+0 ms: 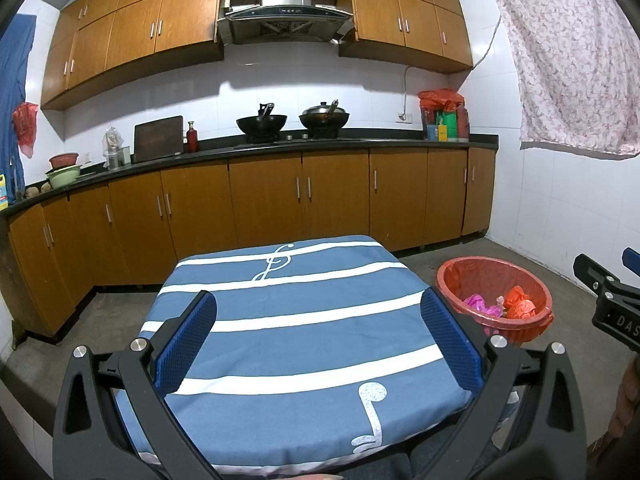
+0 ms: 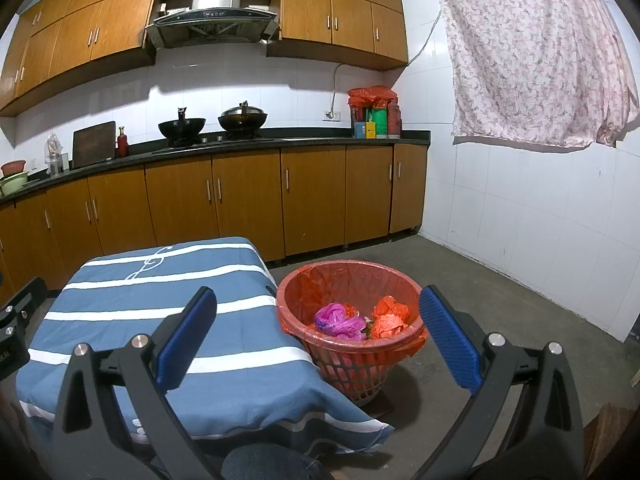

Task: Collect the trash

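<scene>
A red plastic basket (image 2: 394, 276) lined with a red bag stands on the floor right of the table. Inside it lie a crumpled pink bag (image 2: 338, 320) and an orange bag (image 2: 390, 318). The same basket (image 1: 456, 280) shows at the right in the left wrist view, with the pink bag (image 1: 482, 304) and orange bag (image 1: 520, 304) in it. My left gripper (image 1: 318, 340) is open above the blue striped tablecloth (image 1: 288, 320), holding nothing. My right gripper (image 2: 318, 336) is open too, hovering near the basket's front, with the tablecloth (image 2: 160, 292) under its left finger.
Wooden cabinets (image 1: 264, 196) and a dark counter with two woks (image 1: 262, 122) run along the back wall. A flowered cloth (image 2: 532, 52) hangs on the right wall. Bare concrete floor (image 2: 500, 300) lies right of the basket. The right gripper's body (image 1: 608, 300) shows at the left view's right edge.
</scene>
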A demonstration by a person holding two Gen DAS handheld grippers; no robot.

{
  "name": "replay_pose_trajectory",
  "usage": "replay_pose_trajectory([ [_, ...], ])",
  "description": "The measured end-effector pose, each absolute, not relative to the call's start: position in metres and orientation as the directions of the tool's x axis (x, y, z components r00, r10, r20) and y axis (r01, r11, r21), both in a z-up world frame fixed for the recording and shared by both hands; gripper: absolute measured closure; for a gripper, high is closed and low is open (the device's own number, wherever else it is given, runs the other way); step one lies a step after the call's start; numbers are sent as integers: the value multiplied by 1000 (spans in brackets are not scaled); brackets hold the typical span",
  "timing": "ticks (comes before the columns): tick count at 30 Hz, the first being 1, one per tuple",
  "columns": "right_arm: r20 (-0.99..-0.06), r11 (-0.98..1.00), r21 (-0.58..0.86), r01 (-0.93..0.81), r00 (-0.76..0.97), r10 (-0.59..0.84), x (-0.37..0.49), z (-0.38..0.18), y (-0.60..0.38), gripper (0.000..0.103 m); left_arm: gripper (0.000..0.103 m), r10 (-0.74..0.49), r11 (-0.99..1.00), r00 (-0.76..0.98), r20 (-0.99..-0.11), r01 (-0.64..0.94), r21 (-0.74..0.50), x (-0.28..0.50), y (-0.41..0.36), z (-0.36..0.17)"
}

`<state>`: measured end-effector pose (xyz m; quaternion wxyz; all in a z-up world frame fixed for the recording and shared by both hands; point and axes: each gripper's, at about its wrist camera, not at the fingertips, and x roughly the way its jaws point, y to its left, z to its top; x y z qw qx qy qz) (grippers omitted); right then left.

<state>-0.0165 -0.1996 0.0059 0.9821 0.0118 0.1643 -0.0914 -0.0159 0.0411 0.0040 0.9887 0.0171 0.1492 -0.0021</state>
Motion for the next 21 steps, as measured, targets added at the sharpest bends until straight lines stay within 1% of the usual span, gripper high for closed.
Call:
replay_pose_trajectory([
  [21,-325,983,-6,184,929,-176,-17,6,-200,4,2,1,999,955,-296,9,34,-17,38,4],
])
